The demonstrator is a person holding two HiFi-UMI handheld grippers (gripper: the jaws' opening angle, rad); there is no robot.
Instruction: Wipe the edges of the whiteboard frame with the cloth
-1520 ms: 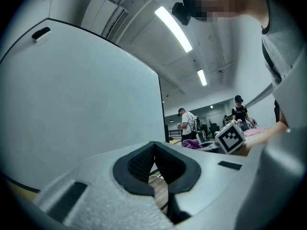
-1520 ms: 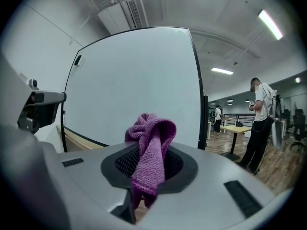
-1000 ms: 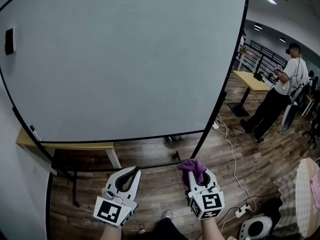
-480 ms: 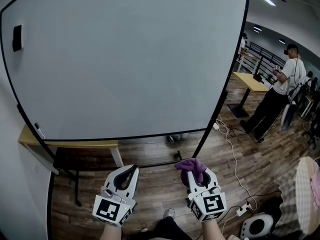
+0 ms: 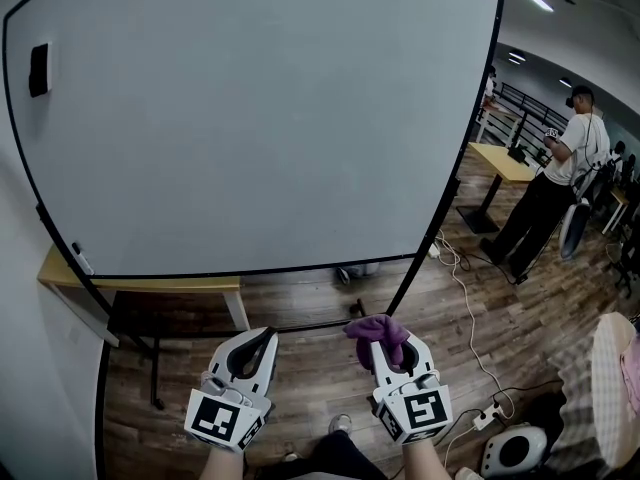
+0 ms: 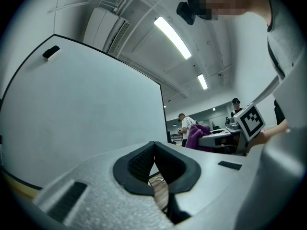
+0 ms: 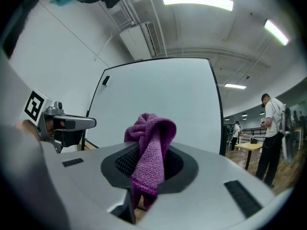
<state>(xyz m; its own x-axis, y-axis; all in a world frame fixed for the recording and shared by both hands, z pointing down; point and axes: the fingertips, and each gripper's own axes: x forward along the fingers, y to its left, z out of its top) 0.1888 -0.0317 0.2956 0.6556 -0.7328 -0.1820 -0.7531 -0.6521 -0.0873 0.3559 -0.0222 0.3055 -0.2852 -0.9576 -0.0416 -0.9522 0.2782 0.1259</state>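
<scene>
A large whiteboard [image 5: 260, 118] with a thin black frame [image 5: 250, 268] stands in front of me, also filling the left gripper view [image 6: 72, 109] and the right gripper view [image 7: 158, 99]. My right gripper [image 5: 380, 334] is shut on a purple cloth [image 5: 377, 332] that bunches up above its jaws [image 7: 149, 147]. It hangs below the board's lower right corner, apart from the frame. My left gripper [image 5: 262, 340] is held beside it, shut and holding nothing [image 6: 154, 150].
A black eraser [image 5: 39, 68] clings to the board's upper left. A marker [image 5: 81, 259] rests at the lower left edge. A yellow table [image 5: 140, 288] stands behind the board. A person [image 5: 555, 183] stands at the right, with cables [image 5: 465, 308] on the wooden floor.
Both grippers stayed low in front of me; the right one with the cloth crept slightly up and left. The view shifted a little, sliding the board rightward.
</scene>
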